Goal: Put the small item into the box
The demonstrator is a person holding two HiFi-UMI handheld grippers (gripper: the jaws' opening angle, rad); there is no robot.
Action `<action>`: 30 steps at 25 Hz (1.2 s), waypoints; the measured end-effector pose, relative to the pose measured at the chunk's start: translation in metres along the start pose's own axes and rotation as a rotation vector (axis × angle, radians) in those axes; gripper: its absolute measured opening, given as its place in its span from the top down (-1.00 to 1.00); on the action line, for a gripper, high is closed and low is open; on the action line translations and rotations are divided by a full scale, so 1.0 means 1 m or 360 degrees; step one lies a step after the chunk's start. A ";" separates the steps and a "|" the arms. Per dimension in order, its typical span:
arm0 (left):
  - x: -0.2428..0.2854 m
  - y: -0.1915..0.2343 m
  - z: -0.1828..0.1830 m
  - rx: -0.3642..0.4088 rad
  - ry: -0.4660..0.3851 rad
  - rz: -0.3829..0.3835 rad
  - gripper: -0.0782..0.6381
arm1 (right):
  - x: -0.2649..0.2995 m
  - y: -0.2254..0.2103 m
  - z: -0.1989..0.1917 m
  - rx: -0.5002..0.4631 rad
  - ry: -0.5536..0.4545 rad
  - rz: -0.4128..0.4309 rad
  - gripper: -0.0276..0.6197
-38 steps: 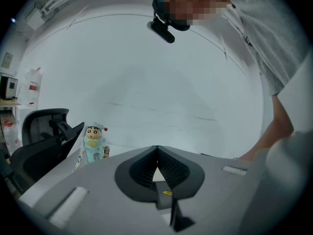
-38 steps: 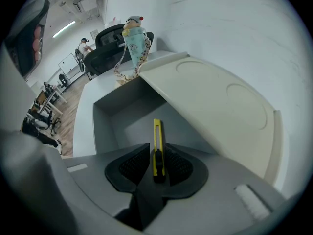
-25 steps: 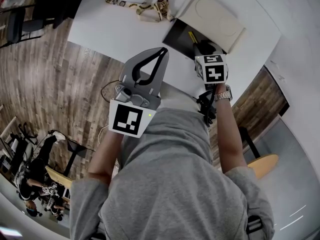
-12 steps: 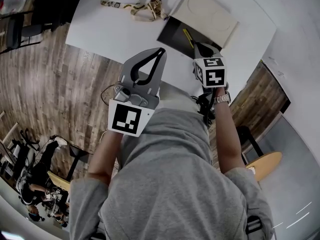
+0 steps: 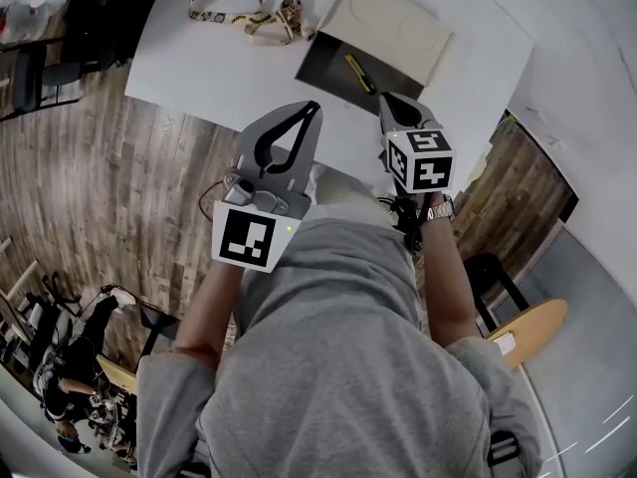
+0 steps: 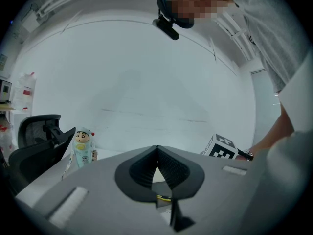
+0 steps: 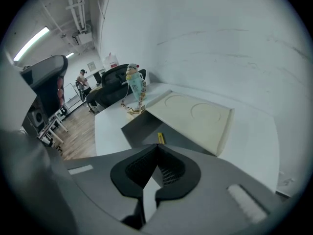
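A person in a grey sweatshirt (image 5: 338,347) stands at a white desk (image 5: 219,68) with a tool in each hand. The left hand-held gripper (image 5: 311,113) is raised over the near edge of the desk. Its own view shows the two jaws pressed together at the tips, with nothing between them. The right hand-held gripper (image 5: 384,100) is also pressed together and empty. It hovers just in front of the near side of the box (image 5: 323,68), apart from it, and its marker cube (image 5: 423,160) faces up towards the head camera.

The box lies open on the desk and shows a dark inside. Its cream lid (image 5: 393,23), which has two faint round outlines on it, is folded back on the far side. The small yellow item (image 5: 358,73) already lies inside the box on the dark bottom. In the right gripper view it shows just beyond the closed jaw tips.

A patterned lanyard (image 5: 239,13) lies on the desk to the left of the box, well apart from both tools. A small cartoon doll (image 7: 136,87) stands upright at the lanyard's far end. Behind it is a black office chair (image 7: 110,84). Wooden flooring (image 5: 109,167) shows on the person's left.
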State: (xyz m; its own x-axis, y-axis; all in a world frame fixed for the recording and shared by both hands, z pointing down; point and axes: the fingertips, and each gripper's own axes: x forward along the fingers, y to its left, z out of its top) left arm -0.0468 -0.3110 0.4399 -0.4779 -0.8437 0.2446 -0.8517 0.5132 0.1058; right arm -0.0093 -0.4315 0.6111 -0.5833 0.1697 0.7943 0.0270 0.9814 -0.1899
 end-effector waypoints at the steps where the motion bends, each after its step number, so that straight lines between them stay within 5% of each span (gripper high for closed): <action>1: -0.001 -0.002 -0.001 -0.0009 0.0000 0.0004 0.77 | -0.005 0.001 0.000 0.0003 -0.0015 0.0007 0.87; 19: -0.003 -0.039 0.025 0.0041 -0.0088 -0.0059 0.77 | -0.118 0.010 0.042 0.0186 -0.0586 0.0048 0.87; 30: -0.007 -0.043 0.044 0.0088 -0.0132 -0.0062 0.77 | -0.184 0.027 0.094 0.0115 -0.0922 0.0077 0.87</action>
State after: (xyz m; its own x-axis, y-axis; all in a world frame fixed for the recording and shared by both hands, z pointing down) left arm -0.0164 -0.3344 0.3918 -0.4583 -0.8742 0.1607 -0.8795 0.4721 0.0599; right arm 0.0225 -0.4450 0.4052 -0.9321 0.1175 0.3426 0.0209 0.9618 -0.2729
